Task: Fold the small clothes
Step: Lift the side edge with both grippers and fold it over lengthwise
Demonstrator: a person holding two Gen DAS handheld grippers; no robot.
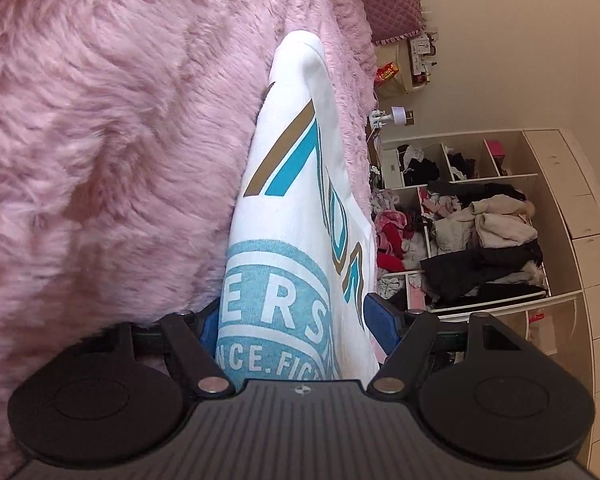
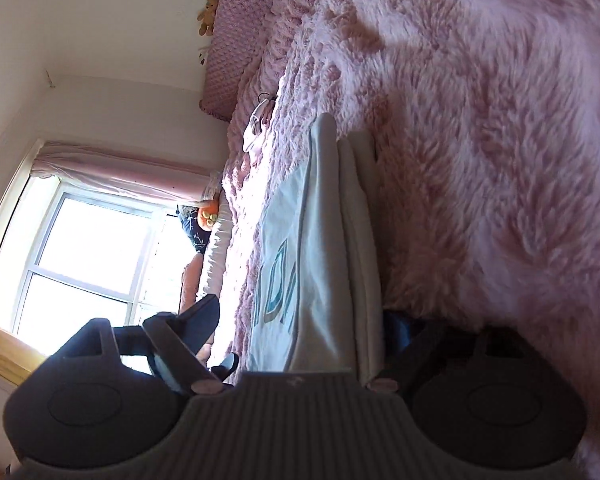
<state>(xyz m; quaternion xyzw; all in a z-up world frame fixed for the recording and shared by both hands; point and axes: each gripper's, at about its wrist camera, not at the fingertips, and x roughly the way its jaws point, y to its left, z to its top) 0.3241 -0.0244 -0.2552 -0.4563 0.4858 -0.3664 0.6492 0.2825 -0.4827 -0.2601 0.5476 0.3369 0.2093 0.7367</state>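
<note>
Grippers released, fold laid down

Your left gripper (image 1: 296, 322) and right gripper (image 2: 300, 332) both stand apart, straddling the folded white printed shirt (image 1: 300, 184) lying on the pink fluffy blanket (image 1: 100, 140). Likely a fold just finished; next, regrasp an edge. Right gripper's far finger sits in shadow.

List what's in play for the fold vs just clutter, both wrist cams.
In play:
white shirt, lying between both grippers' open jaws
left gripper
right gripper
pink blanket, the surface under the shirt

Clutter:
shelf of piled clothes
pillow
teddy
window
</note>
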